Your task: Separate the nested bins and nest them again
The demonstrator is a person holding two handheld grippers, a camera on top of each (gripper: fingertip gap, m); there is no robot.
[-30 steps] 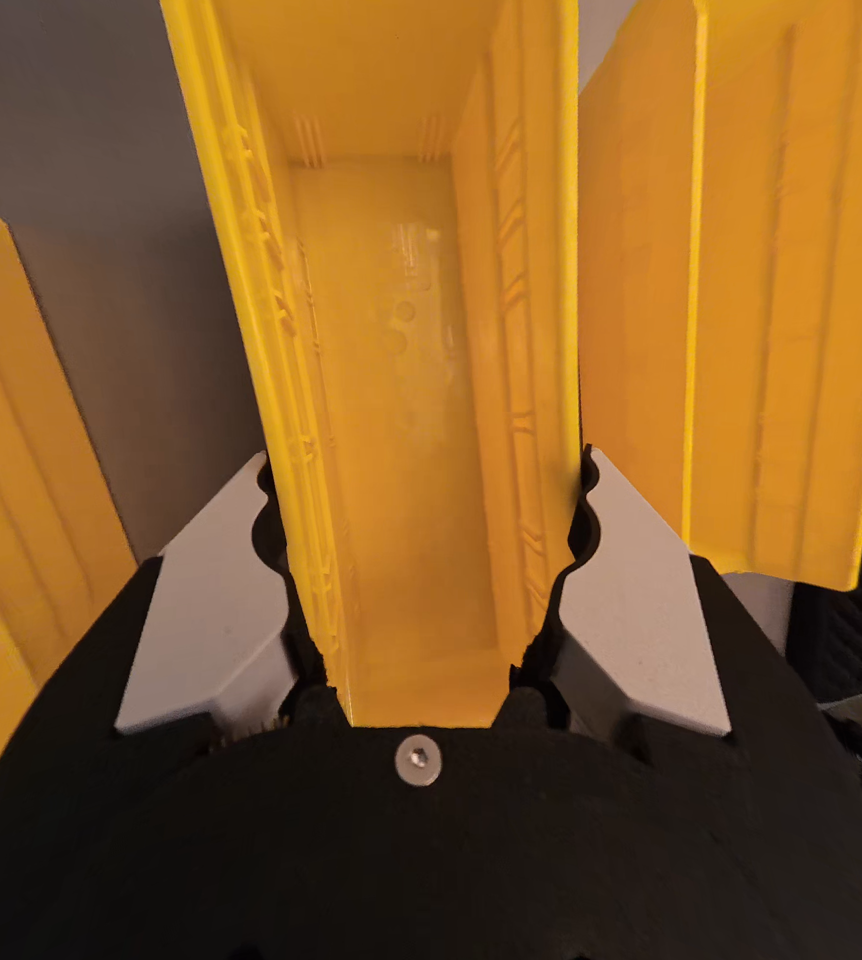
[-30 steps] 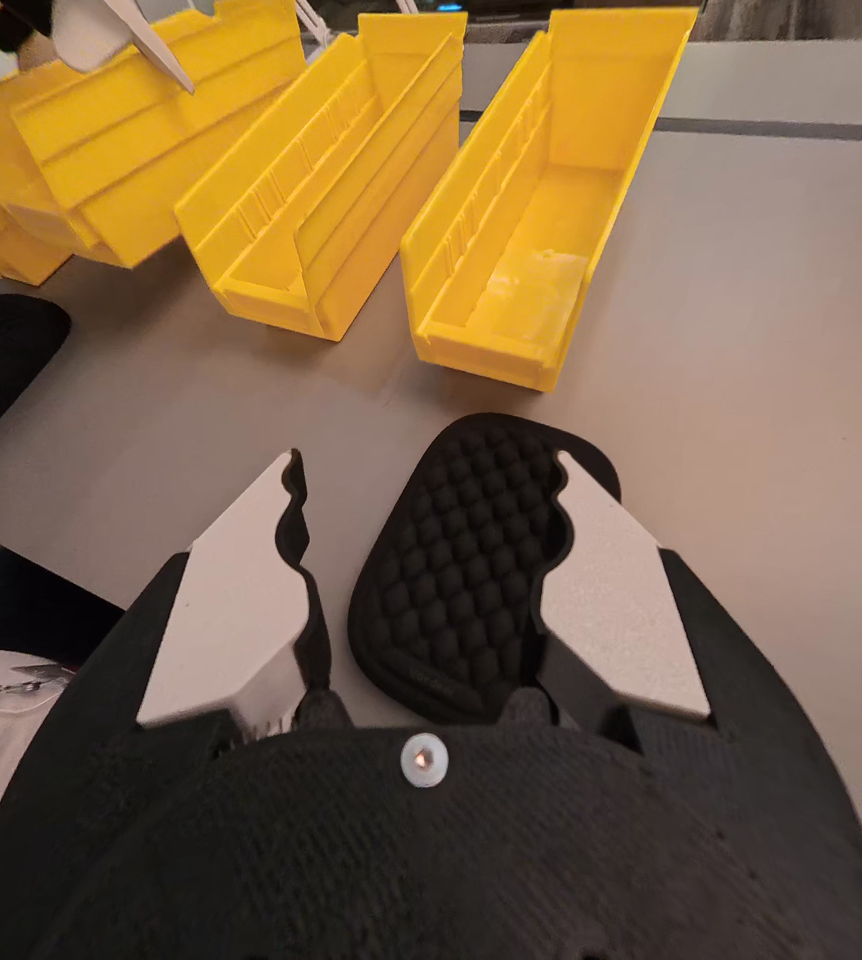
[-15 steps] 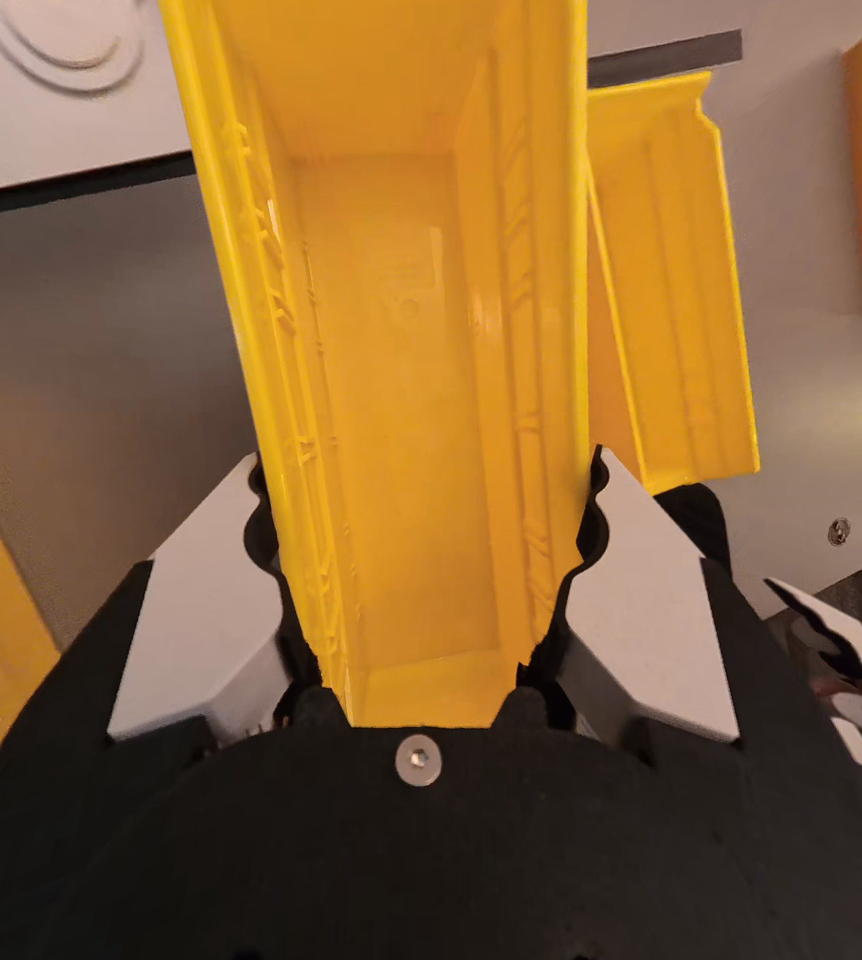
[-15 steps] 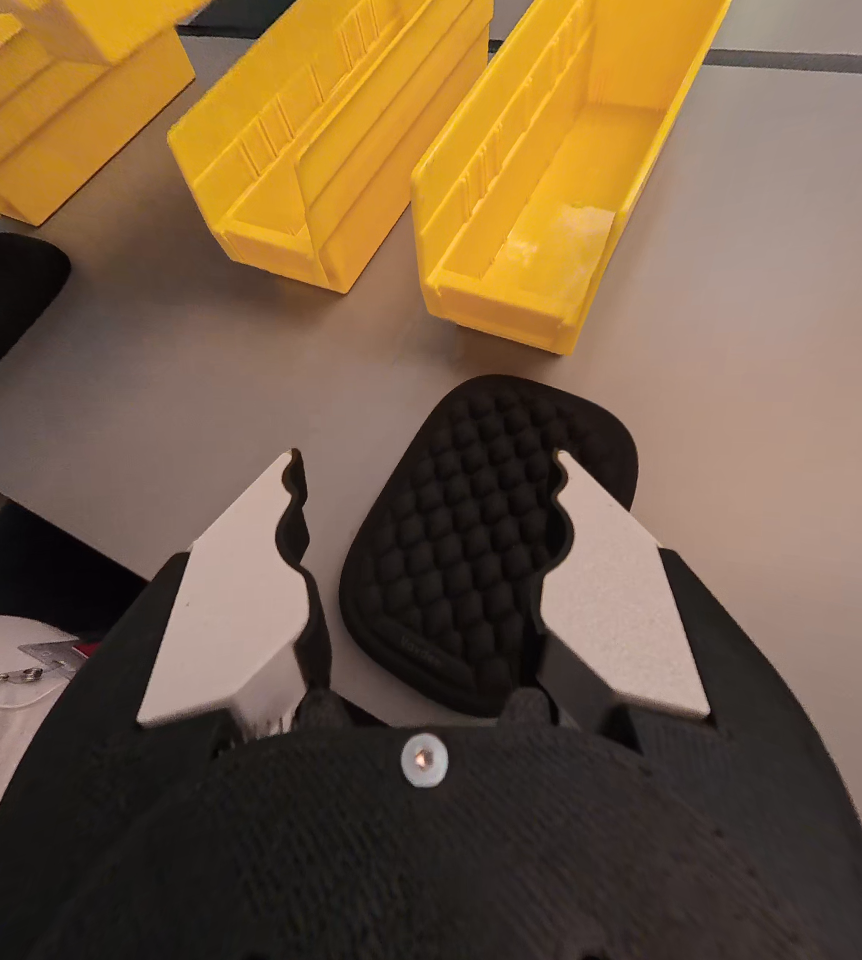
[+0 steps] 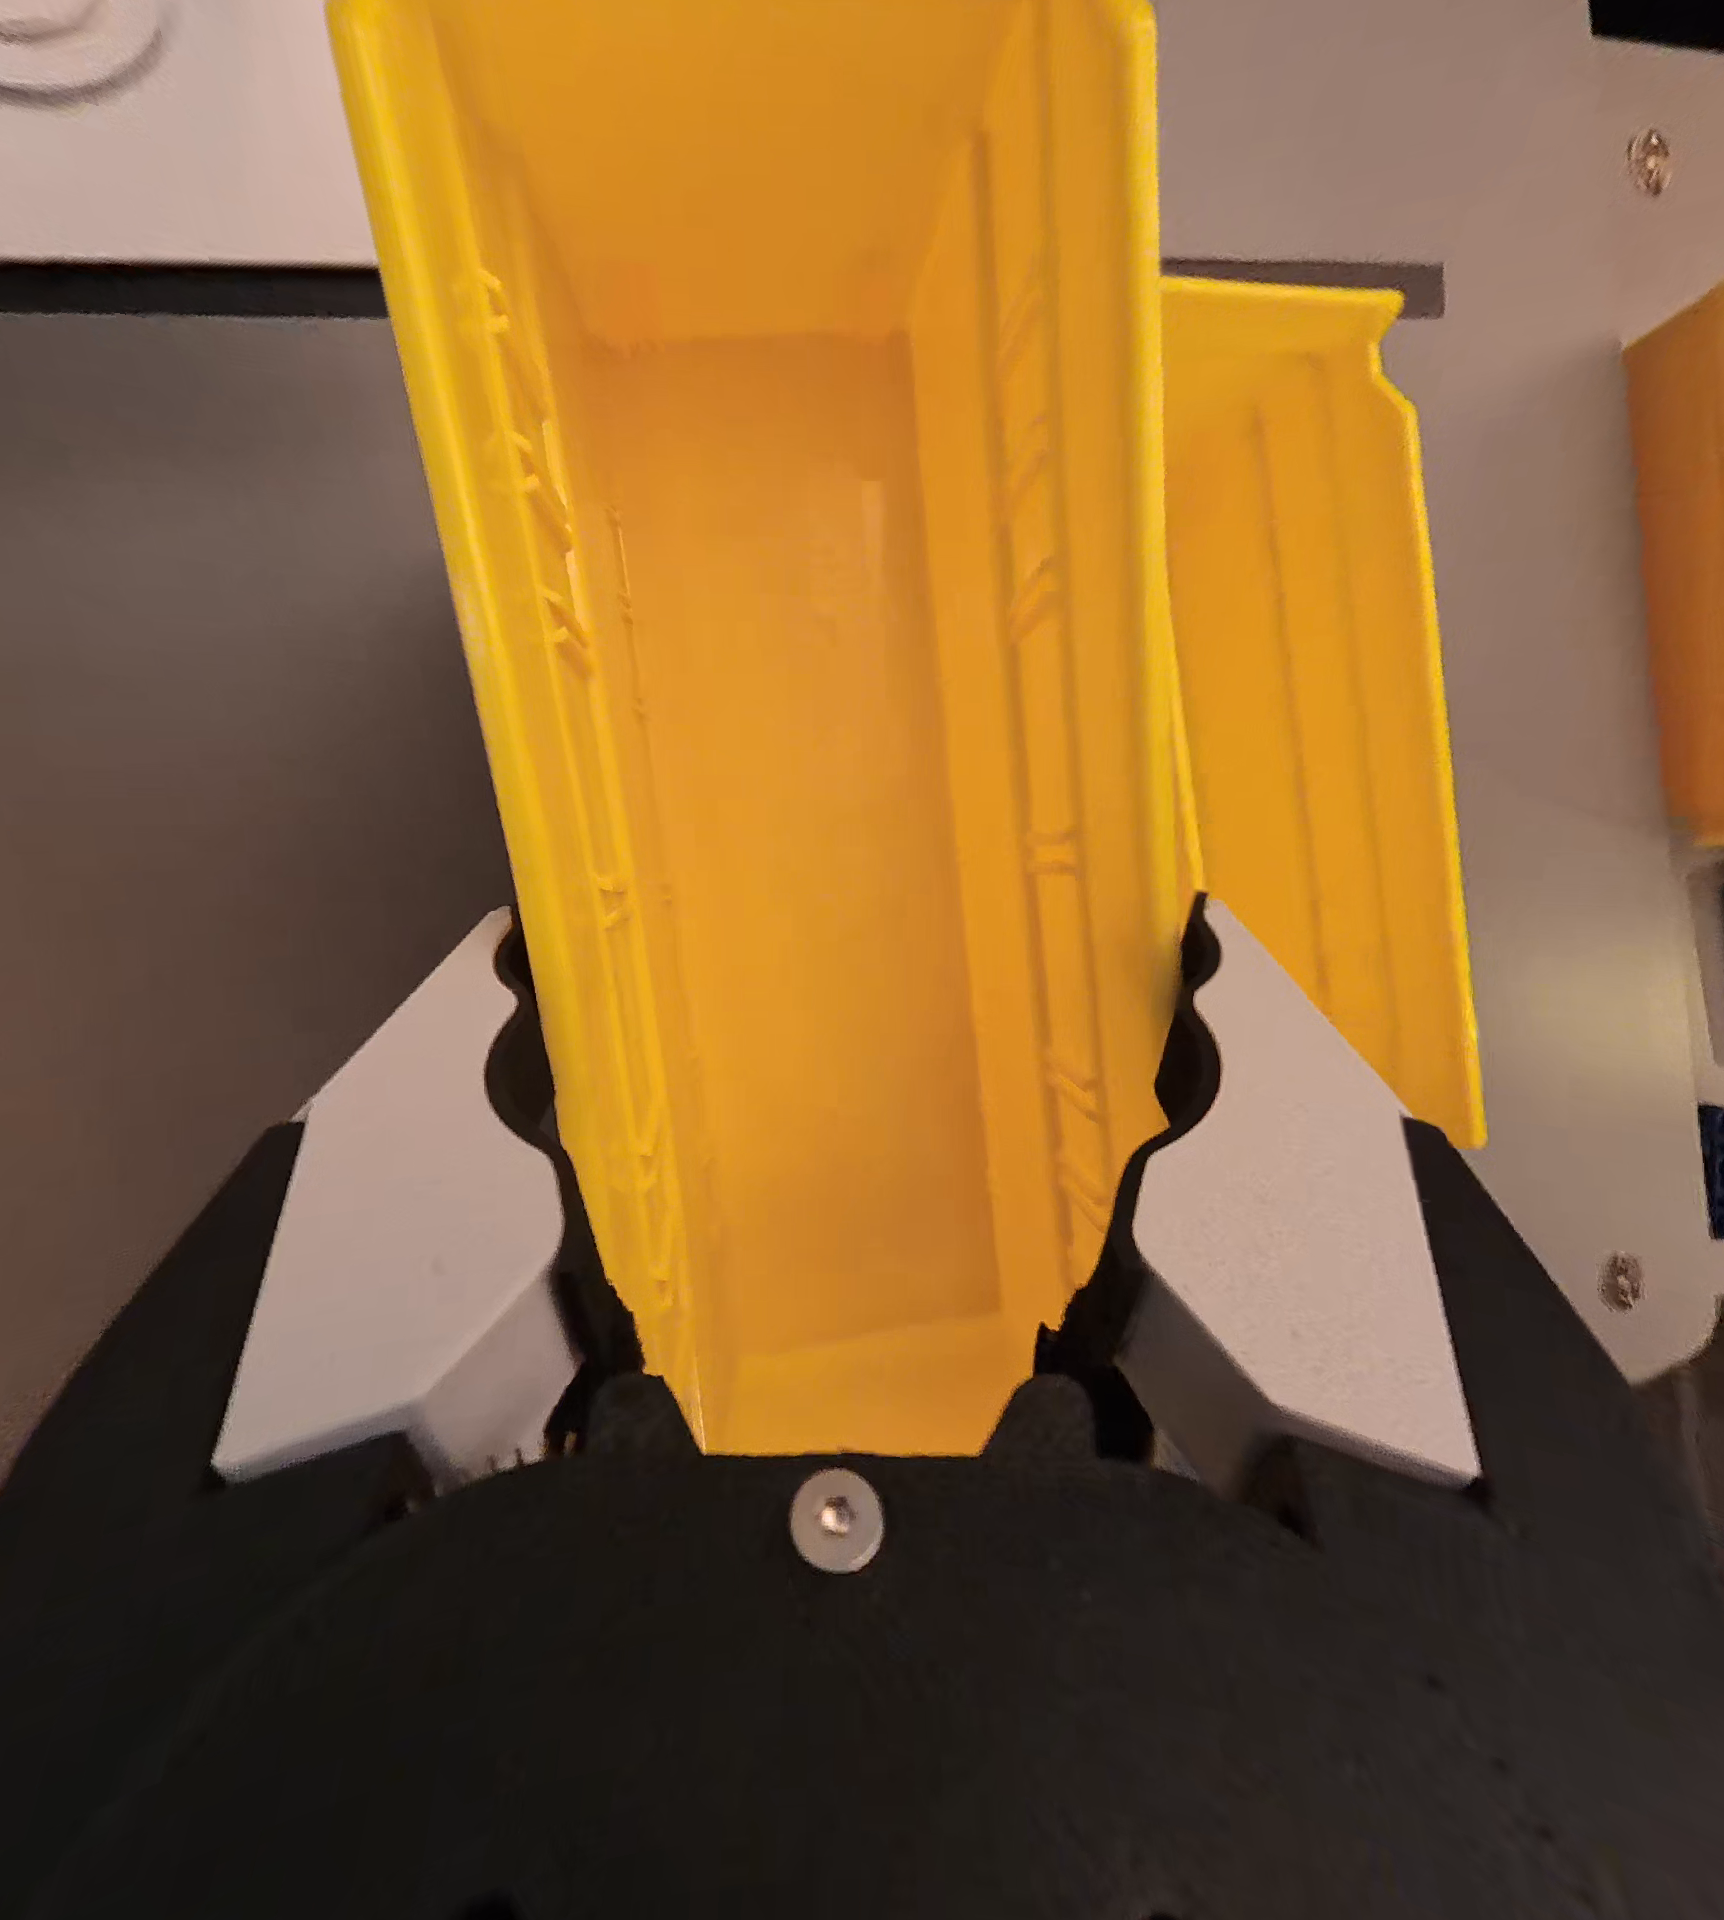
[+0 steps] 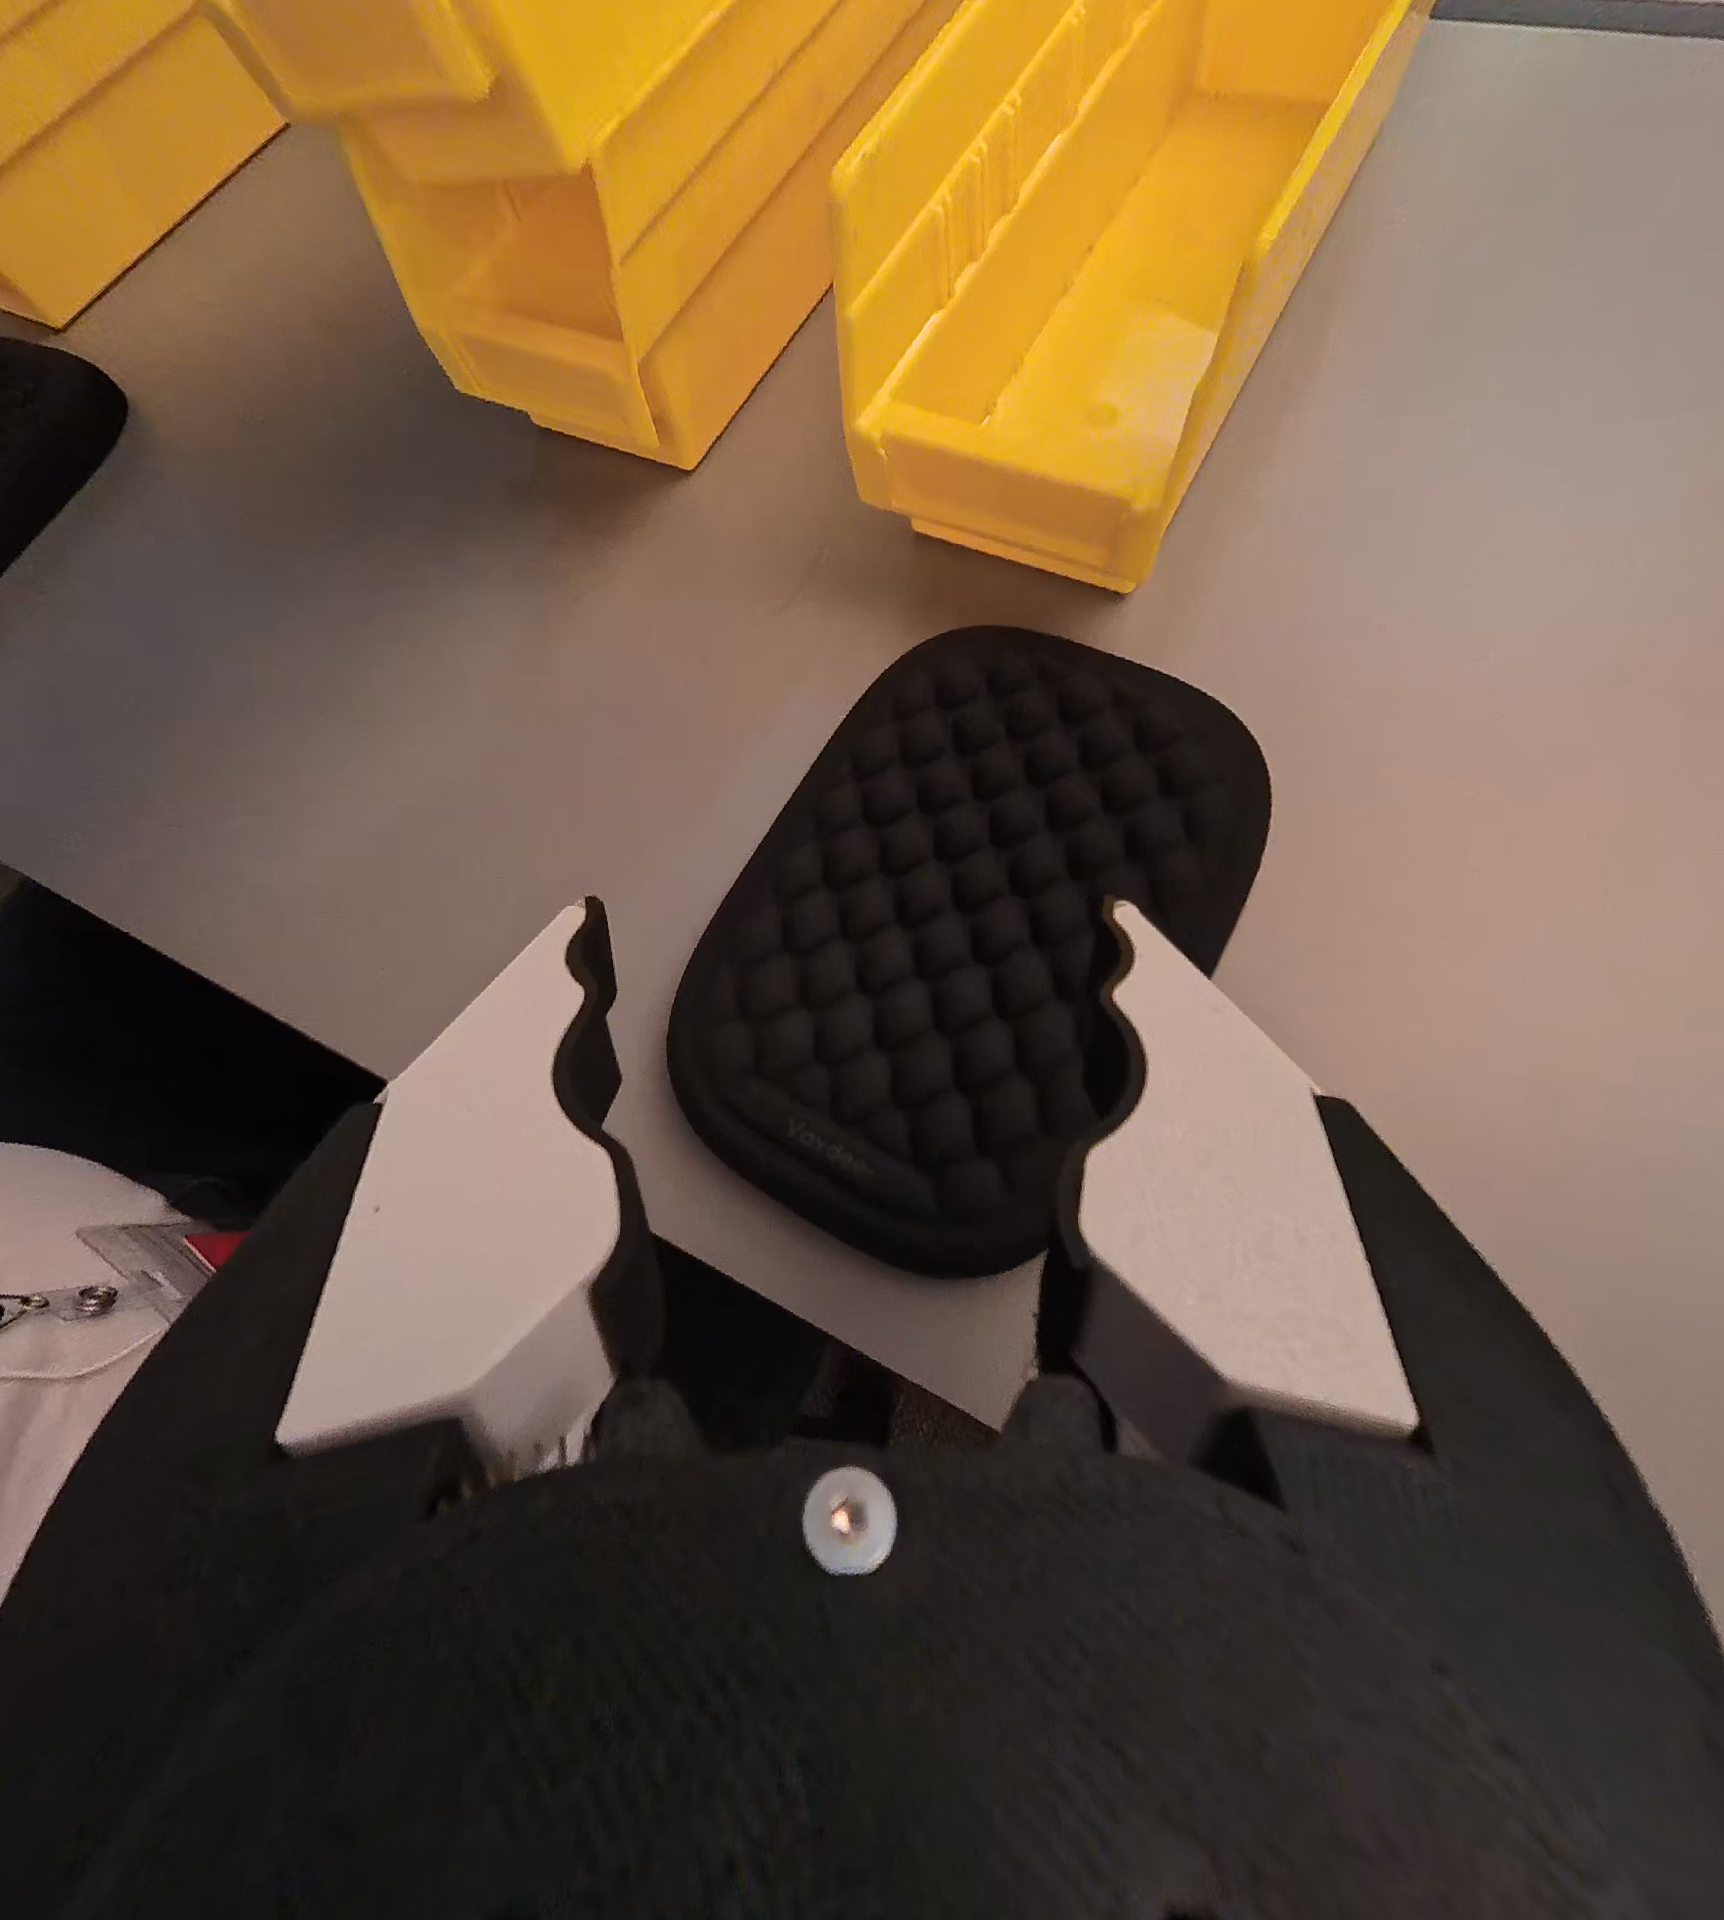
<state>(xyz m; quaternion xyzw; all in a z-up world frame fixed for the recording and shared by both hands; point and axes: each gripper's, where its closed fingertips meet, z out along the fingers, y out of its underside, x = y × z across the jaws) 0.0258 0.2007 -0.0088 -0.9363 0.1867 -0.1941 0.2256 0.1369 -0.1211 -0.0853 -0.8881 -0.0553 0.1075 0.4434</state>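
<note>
One long yellow plastic bin point(image 5: 785, 727) is sitting lengthwise between the left gripper's point(image 5: 853, 914) two fingers, both pads pressing against its side walls; its interior is showing bare. In the right wrist view, this bin is descending into a second yellow bin point(image 6: 567, 312) standing on the grey table point(image 6: 1460, 727), beside a third, unfilled yellow bin point(image 6: 1097, 312). The right gripper point(image 6: 853, 914) is hovering wide apart, clasping nothing, over a black dimpled pad point(image 6: 962, 935). The bins' far ends are running out of view.
</note>
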